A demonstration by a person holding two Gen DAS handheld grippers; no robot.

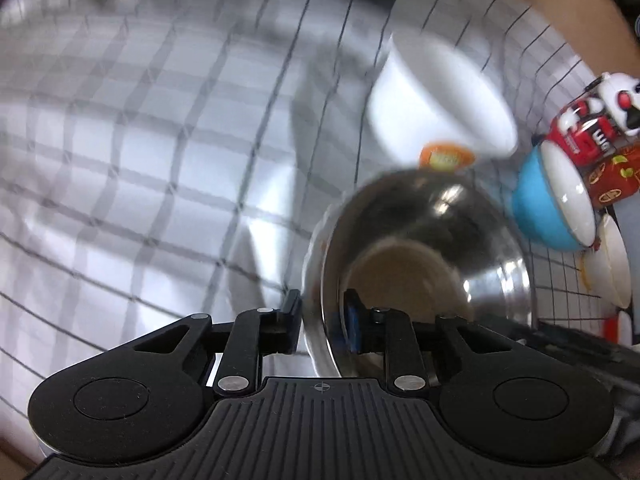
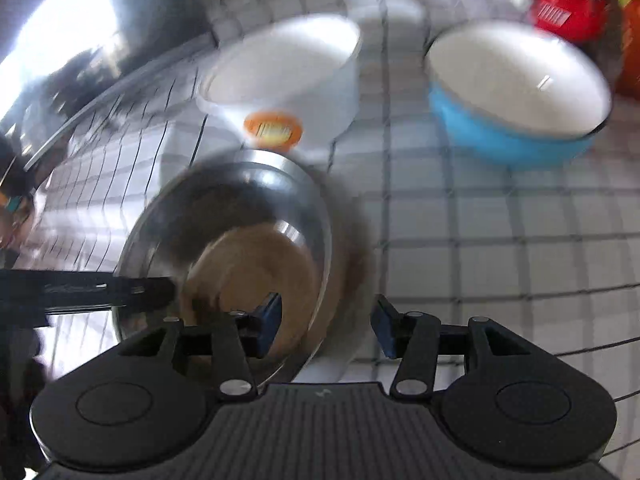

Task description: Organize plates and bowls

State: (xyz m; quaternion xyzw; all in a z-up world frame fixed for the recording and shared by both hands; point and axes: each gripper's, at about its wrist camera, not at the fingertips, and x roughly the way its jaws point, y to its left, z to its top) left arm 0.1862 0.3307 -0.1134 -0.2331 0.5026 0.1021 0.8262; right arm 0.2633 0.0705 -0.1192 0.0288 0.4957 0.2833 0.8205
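**Inspector:** Item under handling?

**Assistant:** A steel bowl (image 1: 420, 256), shiny inside with a brownish reflection at its base. It sits over the white cloth with the dark grid (image 1: 140, 160), apparently with a white dish (image 2: 340, 344) under it; the blur prevents confirming that.

**Inspector:** Left tool?

**Assistant:** The left gripper (image 1: 320, 322) has its fingers closed narrowly across the bowl's rim, one pad outside the wall, the other inside. It has hold of the bowl.

**Inspector:** Right tool?

**Assistant:** The right gripper (image 2: 326, 326) stands moderately open astride the opposite rim. The inner pad (image 2: 268, 322) is clear of the metal, and the outer one is also apart. No grip.

**Inspector:** Surroundings?

**Assistant:** Just beyond the steel bowl, a white bowl (image 2: 288, 80) bearing an orange label (image 2: 274, 130). To its right, well apart, a blue bowl (image 2: 516, 96) with a white interior. Behind that, red packaging (image 2: 568, 0), lettering unreadable. The left view adds a stack of white dishes (image 1: 608, 268) near the blue bowl, at the cloth's edge.
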